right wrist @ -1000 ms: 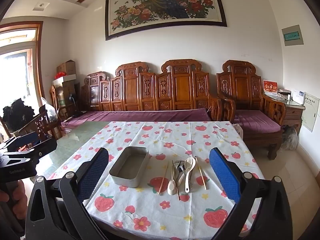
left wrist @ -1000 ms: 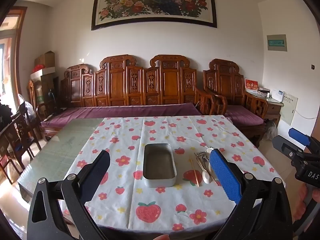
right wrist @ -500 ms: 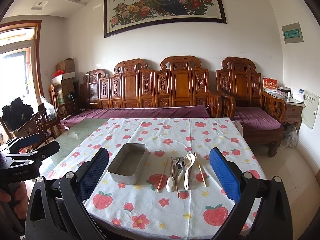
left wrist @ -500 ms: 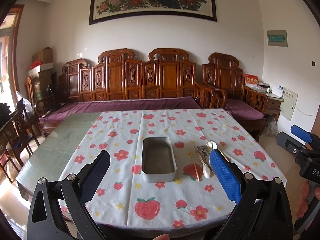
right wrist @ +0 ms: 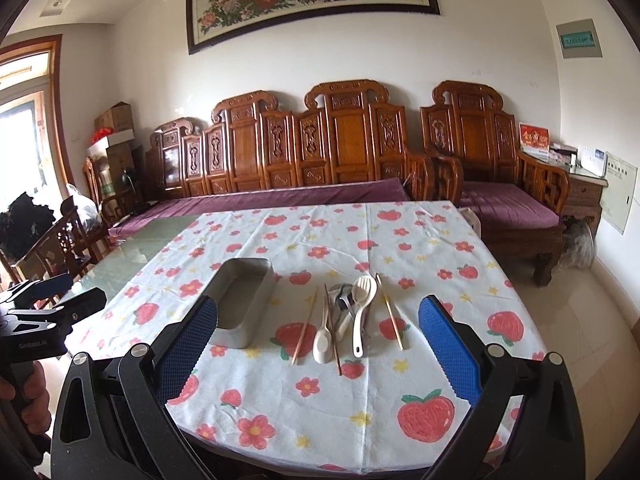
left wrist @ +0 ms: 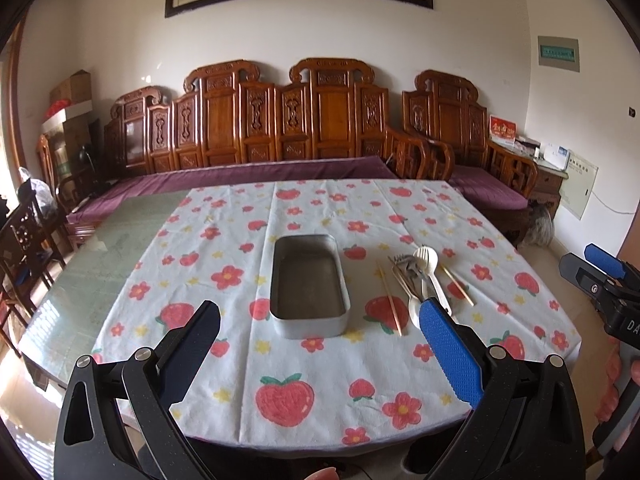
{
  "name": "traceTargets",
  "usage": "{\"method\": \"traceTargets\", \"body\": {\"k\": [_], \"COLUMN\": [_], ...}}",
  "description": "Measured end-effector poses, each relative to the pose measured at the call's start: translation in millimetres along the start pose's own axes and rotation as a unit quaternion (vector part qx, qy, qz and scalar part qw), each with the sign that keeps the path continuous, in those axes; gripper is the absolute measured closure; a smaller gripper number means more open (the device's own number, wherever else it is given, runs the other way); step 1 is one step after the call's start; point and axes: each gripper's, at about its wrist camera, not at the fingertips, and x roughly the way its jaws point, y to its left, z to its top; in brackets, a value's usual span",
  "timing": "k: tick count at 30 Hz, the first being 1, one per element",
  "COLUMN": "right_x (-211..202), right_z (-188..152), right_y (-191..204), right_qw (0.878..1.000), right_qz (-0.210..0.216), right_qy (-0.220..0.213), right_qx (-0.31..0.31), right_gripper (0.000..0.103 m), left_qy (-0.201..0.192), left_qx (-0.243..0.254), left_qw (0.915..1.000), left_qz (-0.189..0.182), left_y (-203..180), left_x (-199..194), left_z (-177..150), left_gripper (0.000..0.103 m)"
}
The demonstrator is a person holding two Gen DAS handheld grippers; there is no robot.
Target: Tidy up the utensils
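An empty metal tin (left wrist: 309, 286) (right wrist: 245, 300) sits on the strawberry-print tablecloth (left wrist: 248, 364) (right wrist: 320, 392). To its right lies a small pile of utensils (left wrist: 418, 276) (right wrist: 348, 312): a white spork (right wrist: 362, 304), a white spoon (right wrist: 323, 342), a metal fork and several chopsticks. My left gripper (left wrist: 320, 316) is open and empty, above the table's near edge in front of the tin. My right gripper (right wrist: 318, 308) is open and empty, in front of the utensils.
The table's left part is bare green glass (left wrist: 92, 264). A carved wooden sofa with purple cushions (left wrist: 280, 148) stands behind the table. Wooden chairs (left wrist: 28, 248) stand at the left. A side cabinet (right wrist: 580, 192) is at the far right.
Both grippers have tilted downward and moved closer to the table. The tin and utensils have not moved. Both grippers stay open.
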Motion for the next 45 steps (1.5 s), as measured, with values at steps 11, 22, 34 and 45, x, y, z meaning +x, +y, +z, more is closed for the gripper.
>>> {"method": "traceTargets", "body": {"k": [11,22,34,45], "right_x": [45.3,94.9,160.7,172.9], "right_z": [-14.1,-42.5,-82.7,-97.6], "right_y": [-22.5,-52.9,-93.0,-99.6], "right_qw": [0.999,0.996,0.985,0.981], "right_qz": [-0.009,-0.009,-0.009,-0.016], "right_qy": [0.035,0.089,0.162,0.184], "right_qx": [-0.003,0.019,0.060,0.063], "right_gripper": [0.004,0.022,0.052,0.052], "left_qy": [0.036,0.059,0.095,0.161], "left_qx": [0.016,0.028,0.059,0.074], "left_qw": [0.9992,0.9974,0.9892,0.9762], "left_qz": [-0.009,-0.031,-0.095,-0.125], "left_y": [-6.5,-15.6,-51.1,-91.0], "left_x": [42.9,89.1,160.9,235.6], "left_z": [-5.9,-7.6,-9.0,-34.3], "left_gripper": [0.006,0.006,0.017,0.057]}}
